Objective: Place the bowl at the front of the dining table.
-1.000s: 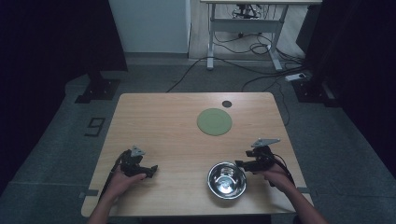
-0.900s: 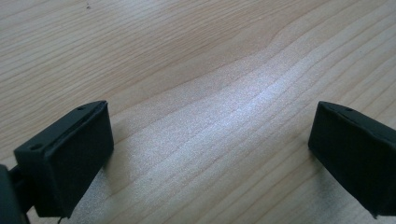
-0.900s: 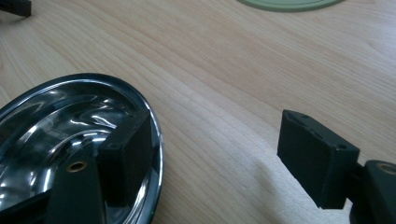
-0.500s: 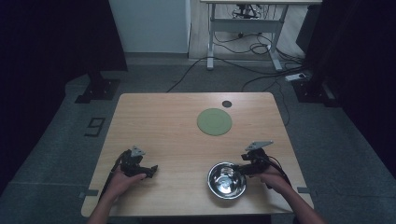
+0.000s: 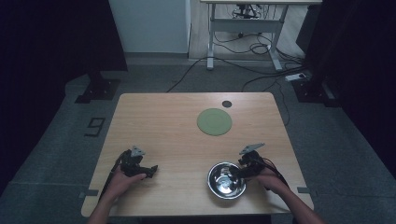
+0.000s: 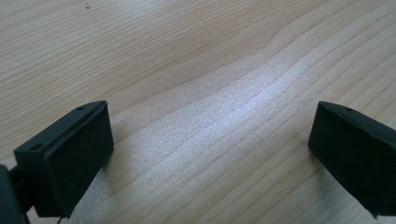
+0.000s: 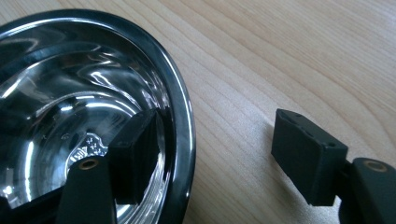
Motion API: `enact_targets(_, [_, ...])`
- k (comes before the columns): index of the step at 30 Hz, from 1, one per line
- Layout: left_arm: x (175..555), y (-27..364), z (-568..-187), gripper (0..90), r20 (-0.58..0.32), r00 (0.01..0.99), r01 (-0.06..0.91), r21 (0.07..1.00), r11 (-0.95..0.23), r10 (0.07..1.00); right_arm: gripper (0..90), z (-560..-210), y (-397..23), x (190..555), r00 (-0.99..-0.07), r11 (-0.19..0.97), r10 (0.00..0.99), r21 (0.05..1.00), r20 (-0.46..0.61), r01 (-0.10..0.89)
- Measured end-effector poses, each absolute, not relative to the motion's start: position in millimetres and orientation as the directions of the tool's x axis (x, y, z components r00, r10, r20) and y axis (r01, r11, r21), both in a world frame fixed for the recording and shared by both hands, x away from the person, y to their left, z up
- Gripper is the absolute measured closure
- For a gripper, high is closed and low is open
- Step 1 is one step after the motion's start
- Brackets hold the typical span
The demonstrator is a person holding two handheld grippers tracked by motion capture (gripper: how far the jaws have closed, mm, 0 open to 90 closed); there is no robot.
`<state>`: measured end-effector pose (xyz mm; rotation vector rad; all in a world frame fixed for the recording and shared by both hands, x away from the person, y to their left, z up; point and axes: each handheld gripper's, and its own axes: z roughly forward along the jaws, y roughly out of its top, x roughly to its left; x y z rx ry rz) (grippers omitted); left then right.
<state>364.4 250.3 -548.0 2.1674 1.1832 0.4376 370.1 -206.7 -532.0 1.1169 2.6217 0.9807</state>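
My right claw [image 7: 210, 154] straddles the rim of the shiny round steel bowl [image 7: 70, 121] at the table's five o'clock, jaws wide, just closing slightly, not yet pressing. My left claw [image 6: 210, 158] gapes over bare wood.

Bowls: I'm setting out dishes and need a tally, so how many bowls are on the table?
1. The steel bowl sits near the table's front edge, its rim between the right tool's jaws. The green disc farther back looks flat, not a bowl.
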Motion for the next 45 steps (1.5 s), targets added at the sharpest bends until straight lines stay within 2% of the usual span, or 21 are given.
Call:
enact_targets(11, [364, 250, -548, 0.2, -0.007, 0.543, 0.633, 0.660, -0.404, 0.839, 47.1, -531, -207, 369, -0.738, 0.537, 0.660, 0.602, 0.137, 0.591])
enact_targets(17, [364, 250, -548, 0.2, -0.007, 0.543, 0.633, 0.660, -0.404, 0.840, 64.4, -530, -207, 370, -0.741, 0.541, 0.655, 0.593, 0.149, 0.597])
enact_targets(23, [364, 250, -548, 0.1, -0.007, 0.543, 0.633, 0.660, -0.404, 0.840, 74.0, -529, -209, 372, -0.737, 0.531, 0.650, 0.584, 0.185, 0.615])
enact_targets(26, [364, 250, -548, 0.1, -0.007, 0.543, 0.634, 0.659, -0.405, 0.839, 81.0, -530, -212, 375, -0.732, 0.519, 0.637, 0.567, 0.241, 0.639])
enact_targets(34, [364, 250, -548, 0.1, -0.007, 0.543, 0.634, 0.659, -0.405, 0.839, 84.8, -530, -217, 381, -0.699, 0.482, 0.646, 0.546, 0.307, 0.685])
enact_targets(37, [364, 250, -548, 0.2, -0.007, 0.543, 0.634, 0.659, -0.404, 0.839, 86.6, -530, -220, 384, -0.672, 0.443, 0.637, 0.534, 0.379, 0.720])
enact_targets(45, [364, 250, -548, 0.2, -0.007, 0.543, 0.633, 0.660, -0.404, 0.840, 86.8, -530, -222, 385, -0.660, 0.432, 0.637, 0.526, 0.397, 0.733])
